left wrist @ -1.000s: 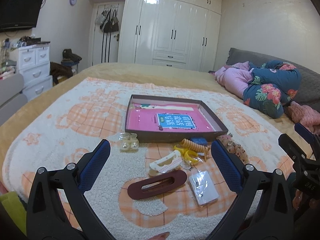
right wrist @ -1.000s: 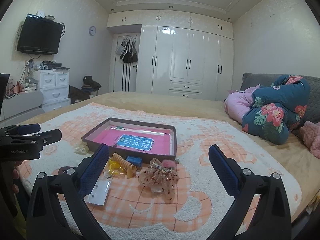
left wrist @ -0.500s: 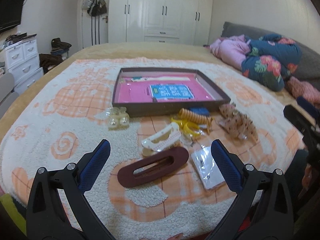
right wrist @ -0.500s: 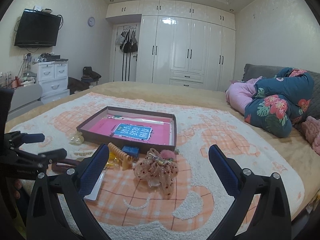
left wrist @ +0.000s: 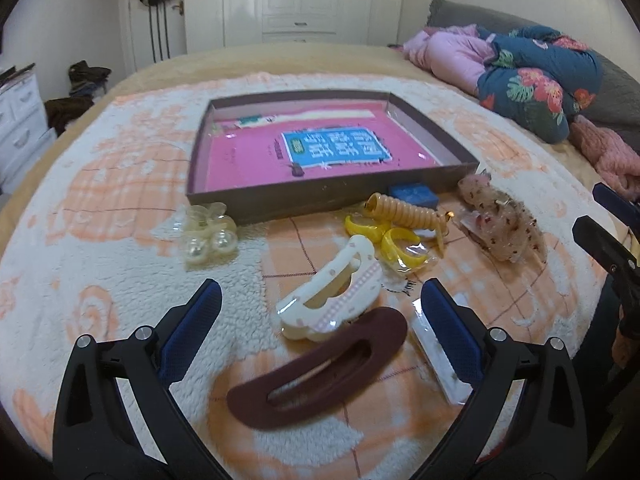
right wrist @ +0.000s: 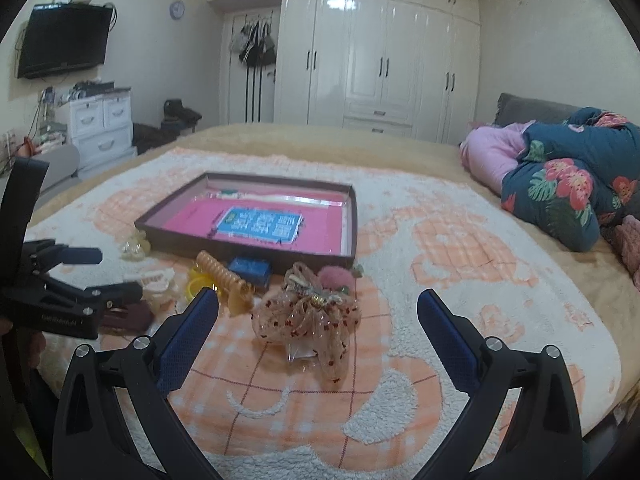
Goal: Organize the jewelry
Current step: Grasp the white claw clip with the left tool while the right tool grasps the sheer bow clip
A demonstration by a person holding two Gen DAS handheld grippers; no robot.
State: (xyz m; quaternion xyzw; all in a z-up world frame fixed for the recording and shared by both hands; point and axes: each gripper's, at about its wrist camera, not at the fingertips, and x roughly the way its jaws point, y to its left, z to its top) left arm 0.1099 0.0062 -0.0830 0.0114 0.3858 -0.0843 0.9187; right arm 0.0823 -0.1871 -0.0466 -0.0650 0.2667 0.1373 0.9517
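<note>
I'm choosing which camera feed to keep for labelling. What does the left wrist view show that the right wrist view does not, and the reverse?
Only the left wrist view shows the whole dark red oval hair clip, the clear packet under the left hand-held gripper, and the pearls on the pale clip.

Only the right wrist view shows the pink pompom, the television and the wall clock.

Both show the tray, orange spiral hair tie, blue box, sheer dotted bow and both open hand-held grippers, including the right.
</note>
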